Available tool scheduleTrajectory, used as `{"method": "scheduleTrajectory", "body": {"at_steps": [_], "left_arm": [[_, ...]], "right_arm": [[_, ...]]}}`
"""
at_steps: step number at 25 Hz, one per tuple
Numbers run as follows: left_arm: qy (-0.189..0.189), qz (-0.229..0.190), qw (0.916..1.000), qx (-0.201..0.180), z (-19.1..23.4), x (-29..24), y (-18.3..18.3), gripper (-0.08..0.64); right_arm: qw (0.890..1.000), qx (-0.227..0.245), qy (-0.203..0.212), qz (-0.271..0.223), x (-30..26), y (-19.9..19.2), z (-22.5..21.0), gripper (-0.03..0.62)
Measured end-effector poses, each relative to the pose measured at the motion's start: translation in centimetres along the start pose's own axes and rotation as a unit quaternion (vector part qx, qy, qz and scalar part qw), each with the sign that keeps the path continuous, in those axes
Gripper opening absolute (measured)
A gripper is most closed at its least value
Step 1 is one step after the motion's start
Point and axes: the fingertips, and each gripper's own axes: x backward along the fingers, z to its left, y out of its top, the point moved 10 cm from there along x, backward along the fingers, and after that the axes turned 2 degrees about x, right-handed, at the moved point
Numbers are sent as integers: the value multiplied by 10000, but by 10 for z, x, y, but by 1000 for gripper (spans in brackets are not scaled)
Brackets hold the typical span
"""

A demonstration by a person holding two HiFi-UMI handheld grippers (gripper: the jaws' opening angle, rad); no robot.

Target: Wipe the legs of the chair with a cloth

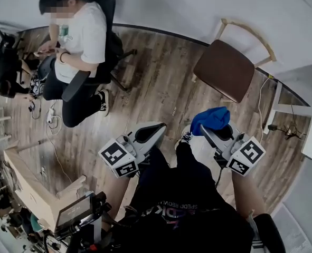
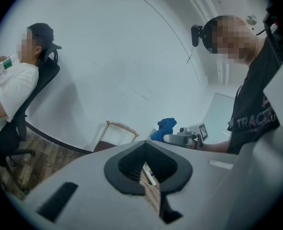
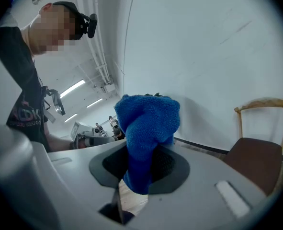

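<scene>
The chair [image 1: 224, 70] has a brown seat and a pale wooden frame and stands by the wall, ahead of me; the seat hides most of its legs. It also shows in the left gripper view [image 2: 115, 133] and in the right gripper view [image 3: 256, 157]. My right gripper [image 1: 215, 132] [image 3: 141, 169] is shut on a bunched blue cloth [image 1: 211, 119] [image 3: 148, 123], held in the air short of the chair. The left gripper [image 1: 148, 133] [image 2: 148, 164] is shut and holds nothing. It hovers to the left of the right one, apart from the chair. The cloth [image 2: 164, 128] is also seen from the left gripper.
A person sits in a black office chair [image 1: 100, 15] at the upper left. A cardboard box [image 1: 29, 186] lies at the lower left. A white table frame [image 1: 282, 108] and cables [image 1: 261, 101] stand right of the chair. The floor is wood plank.
</scene>
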Motion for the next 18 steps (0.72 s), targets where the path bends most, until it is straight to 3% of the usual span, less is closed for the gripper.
{"method": "scheduleTrajectory", "body": {"at_steps": [4,10,18], "left_arm": [[-64,138,9998,-103,27,-1,4,-2],[-470,496,9975,-187,84,-26,7,-2],[-1269,1132,9832,-655,152,-55,2,-1]], "right_arm": [[9999,-116,-126,20,-22,-7,-9,98],[9980,-222,-585,-8,-47,-21,-28,98],[9872,-691,-1409,-279,-94,-64,-52,98]]}}
